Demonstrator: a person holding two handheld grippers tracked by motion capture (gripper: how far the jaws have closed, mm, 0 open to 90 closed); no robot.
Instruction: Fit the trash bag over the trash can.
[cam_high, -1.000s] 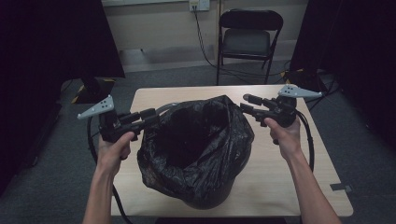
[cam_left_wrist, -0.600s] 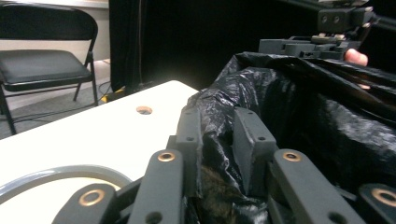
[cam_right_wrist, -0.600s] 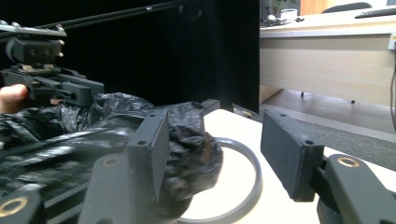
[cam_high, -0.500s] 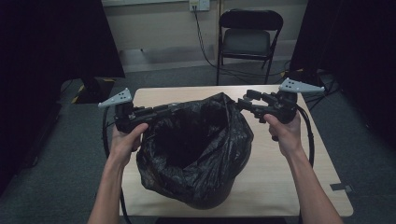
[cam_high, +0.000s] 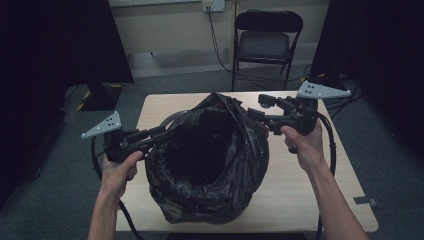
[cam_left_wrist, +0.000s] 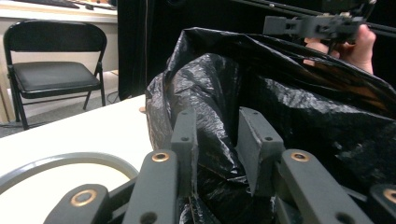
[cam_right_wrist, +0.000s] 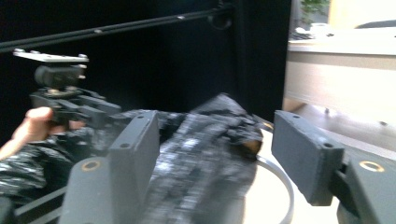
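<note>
A black plastic bag (cam_high: 210, 165) stands open on the wooden table (cam_high: 310, 195), its far rim bunched up into a peak. My left gripper (cam_high: 162, 134) is at the bag's left rim. In the left gripper view a fold of the bag (cam_left_wrist: 303, 107) fills the gap between the jaws of that gripper (cam_left_wrist: 217, 135), which have just eased open slightly but still press on it. My right gripper (cam_high: 255, 106) hovers at the right rim. Its jaws have just been opening and stand wide in the right gripper view (cam_right_wrist: 217, 140), with the bag (cam_right_wrist: 201, 144) beyond them, untouched.
A grey hoop (cam_high: 172, 119) lies on the table behind the bag, and curves past it in the left gripper view (cam_left_wrist: 60, 163). A black folding chair (cam_high: 265, 42) stands beyond the table's far edge. Dark curtains hang on both sides.
The left hand has drawn back toward the near left, still at the bag's rim. The right gripper has risen and its jaws have spread. The bag's far rim stands higher.
</note>
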